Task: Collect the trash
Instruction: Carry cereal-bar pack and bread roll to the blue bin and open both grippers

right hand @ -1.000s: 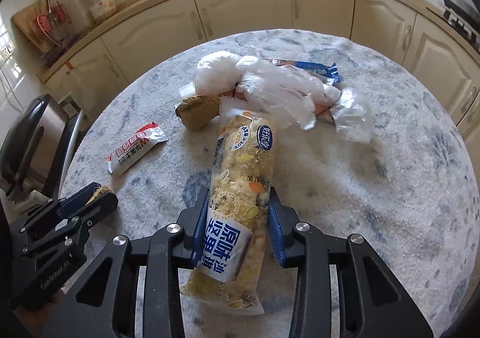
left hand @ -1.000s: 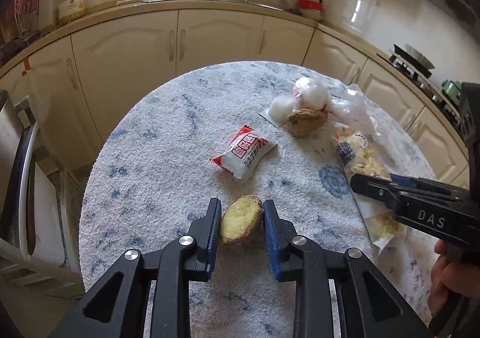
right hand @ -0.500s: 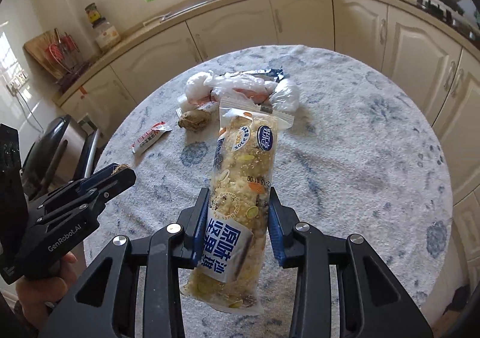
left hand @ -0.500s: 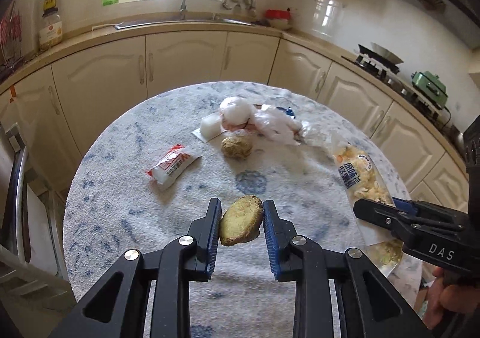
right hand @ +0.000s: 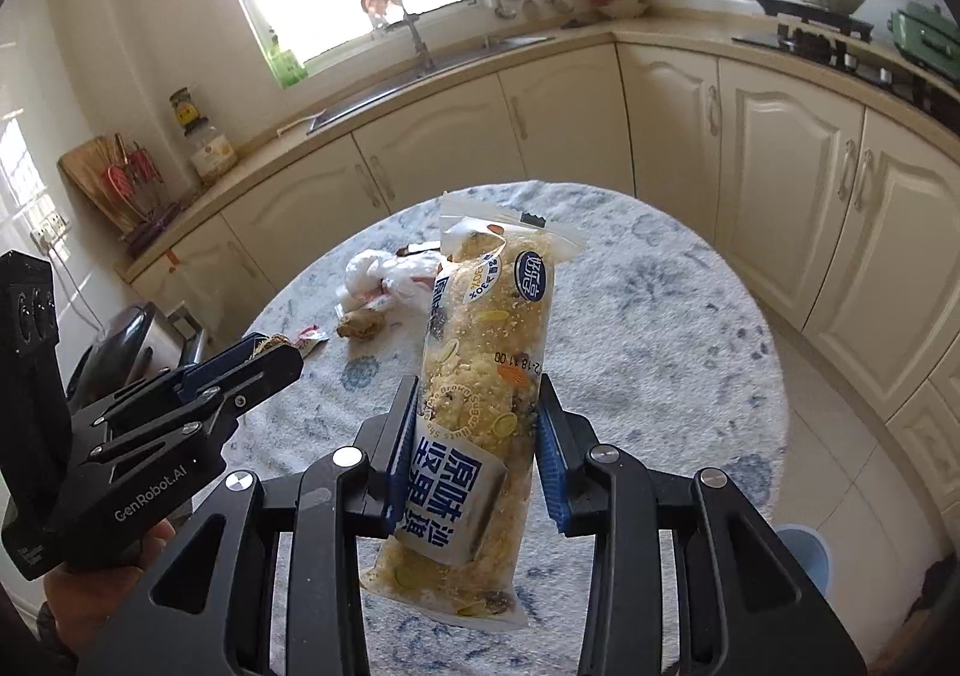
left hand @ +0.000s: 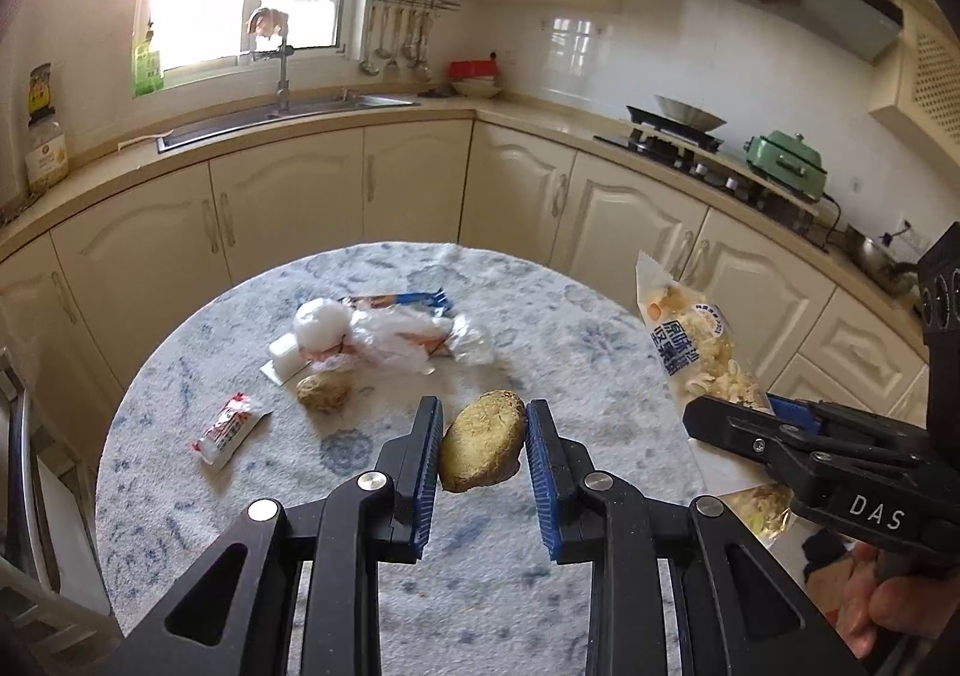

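Observation:
My left gripper [left hand: 483, 457] is shut on a yellow-brown lump of food scrap [left hand: 480, 448], held above the round table [left hand: 570, 328]. My right gripper [right hand: 477, 454] is shut on a long clear snack bag [right hand: 486, 376] of crumbly cereal with blue print, held upright above the table. In the left wrist view the snack bag [left hand: 690, 340] and right gripper [left hand: 738, 427] show at the right. On the table lie a second brown lump [left hand: 324, 391], a red and white wrapper [left hand: 228, 427] and a heap of clear plastic bags [left hand: 384, 337].
Cream kitchen cabinets [left hand: 288, 214] curve behind the table, with a sink [left hand: 282, 108] and a stove [left hand: 678, 132] on the counter. A chair [right hand: 129, 340] stands left of the table. A blue bin [right hand: 804, 553] sits on the floor at lower right.
Both grippers have lifted up and drawn back from the table with their loads. The lump and snack bag are now well above the tabletop, and more of the kitchen shows.

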### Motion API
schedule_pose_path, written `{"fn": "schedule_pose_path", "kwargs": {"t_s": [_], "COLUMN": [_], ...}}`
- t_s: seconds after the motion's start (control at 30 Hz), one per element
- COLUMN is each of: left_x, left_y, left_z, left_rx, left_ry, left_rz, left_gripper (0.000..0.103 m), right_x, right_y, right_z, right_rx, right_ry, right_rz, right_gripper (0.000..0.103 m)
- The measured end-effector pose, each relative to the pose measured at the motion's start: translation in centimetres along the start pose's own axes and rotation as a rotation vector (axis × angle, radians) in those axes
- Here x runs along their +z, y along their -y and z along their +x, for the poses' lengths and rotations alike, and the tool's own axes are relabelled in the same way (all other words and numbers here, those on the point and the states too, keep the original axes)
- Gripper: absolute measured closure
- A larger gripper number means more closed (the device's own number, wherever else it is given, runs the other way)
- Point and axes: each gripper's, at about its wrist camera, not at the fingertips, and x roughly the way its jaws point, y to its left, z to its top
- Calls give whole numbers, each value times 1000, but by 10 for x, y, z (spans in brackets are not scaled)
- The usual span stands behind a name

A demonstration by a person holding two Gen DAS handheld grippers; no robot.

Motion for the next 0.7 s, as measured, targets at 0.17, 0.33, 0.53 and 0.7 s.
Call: {"fn": "schedule_pose_path", "kwargs": {"t_s": [0.17,0.33,0.53,0.7], "left_x": [16,29,38,35], "left_y": [40,84,152,208], "left_z": [5,18,43,78], "left_rx": [-56,-129,-227,-314], "left_ry": [28,39,16,-54], "left_rz": [65,131,218,277], "left_gripper": [79,79,79,79], "right_x": [3,3,-15,-45], "right_y": [36,83,146,203], "right_z": [-33,-72,-113,-136], "right_rx": [-41,-118,-229,-330], "right_ry": [56,116,155,140], "right_rz": [45,111,214,314], "right_gripper": [67,67,67,67]}}
